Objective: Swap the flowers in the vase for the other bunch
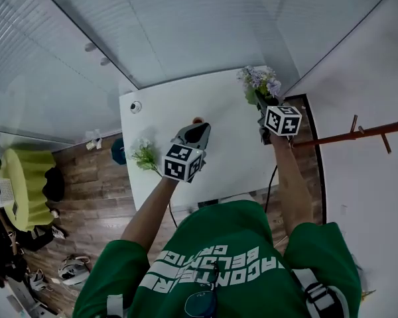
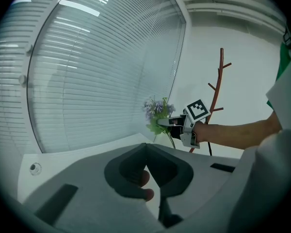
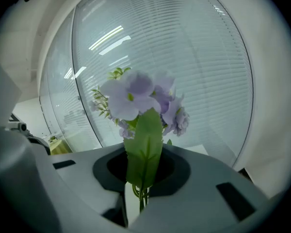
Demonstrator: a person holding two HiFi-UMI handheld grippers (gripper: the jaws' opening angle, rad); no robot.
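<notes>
Left gripper [image 1: 196, 130]: over the middle of the white surface [image 1: 225, 158], jaws drawn close on a small pinkish-brown thing [image 2: 144, 179]. The thing is rounded; identity unclear.

Green-and-white bunch [image 1: 144, 156]: lies flat on the surface, just left of the left gripper and near the surface's left edge. No contact with either gripper.

Right gripper [image 3: 140, 205]: jaws pinch the green stems of the purple bunch [image 3: 136, 98]. Blooms and one broad leaf stand upright above the jaws. In the head view this bunch is held in the air over the surface's far right corner.

Small round object [image 1: 135, 106]: far left corner of the surface.

Beyond: slatted blinds [image 1: 186, 25] behind glass; brown coat stand [image 1: 358, 134] at right.
</notes>
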